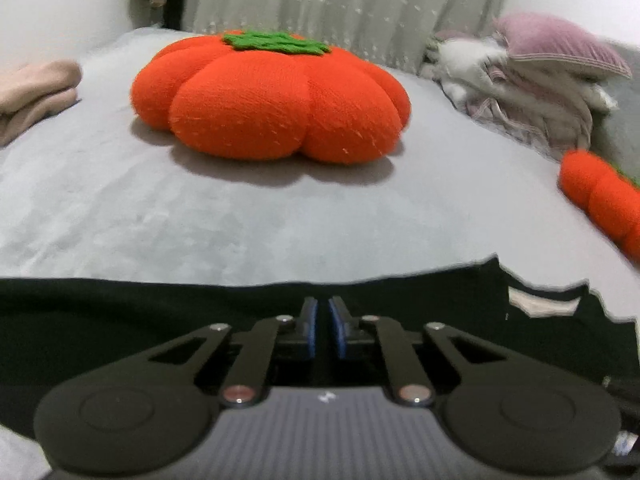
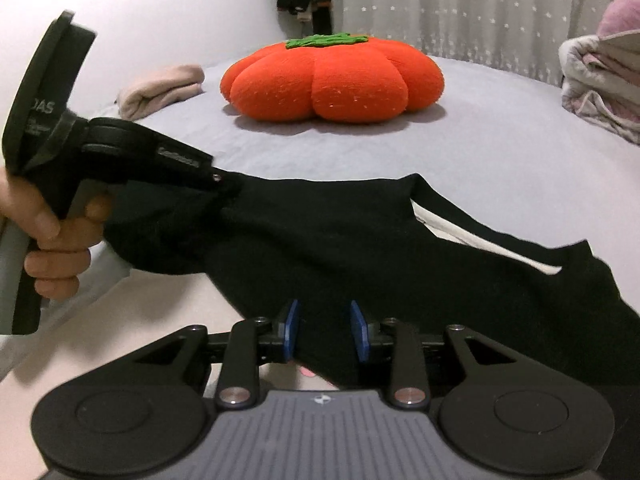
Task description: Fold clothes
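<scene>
Fold barely begun: black garment (image 2: 360, 248) lies rumpled across frame centre on the bed (image 2: 500, 152), left gripper (image 1: 323, 320) pinched shut on its edge, right gripper (image 2: 325, 330) part-open around a hem (pads apparently not pressing).

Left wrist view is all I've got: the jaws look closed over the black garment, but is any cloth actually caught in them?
Observer: In the right wrist view, the black garment bunches to a point at the tip of the left gripper, so it looks pinched there.
Operator: Where's the right gripper?
Observer: The right gripper is at the garment's near edge, jaws apart, with cloth filling the gap between its blue pads.
Operator: Is it gripping?
Observer: The garment stretches from one gripper to the other. I cannot tell whether the right pads press on it.
</scene>
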